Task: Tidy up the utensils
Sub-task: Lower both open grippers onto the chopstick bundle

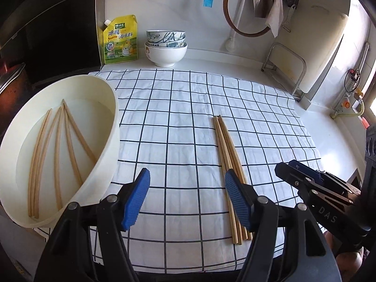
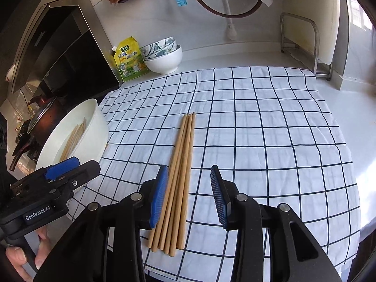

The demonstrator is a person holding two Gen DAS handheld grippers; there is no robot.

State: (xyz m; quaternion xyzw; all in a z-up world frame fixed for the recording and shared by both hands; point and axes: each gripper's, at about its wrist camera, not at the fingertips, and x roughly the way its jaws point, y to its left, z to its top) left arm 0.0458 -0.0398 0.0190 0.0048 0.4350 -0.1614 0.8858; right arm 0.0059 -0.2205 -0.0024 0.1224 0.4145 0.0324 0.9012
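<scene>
Several wooden chopsticks (image 1: 226, 155) lie bundled on the checked cloth (image 1: 183, 117), also in the right wrist view (image 2: 181, 164). More chopsticks (image 1: 58, 150) lie in water in a white basin (image 1: 110, 145) at the left, seen too in the right wrist view (image 2: 94, 122). My left gripper (image 1: 186, 199) is open and empty over the cloth between basin and bundle. My right gripper (image 2: 190, 195) is open, its fingers either side of the bundle's near half, above it. Each gripper shows in the other's view: the right one (image 1: 303, 176), the left one (image 2: 63, 164).
Stacked bowls (image 1: 165, 47) and a yellow seasoning pouch (image 1: 119, 40) stand at the back by the wall. A metal rack with a cutting board (image 1: 293, 70) stands at the back right. A stove with a pot (image 2: 44, 115) is left of the basin.
</scene>
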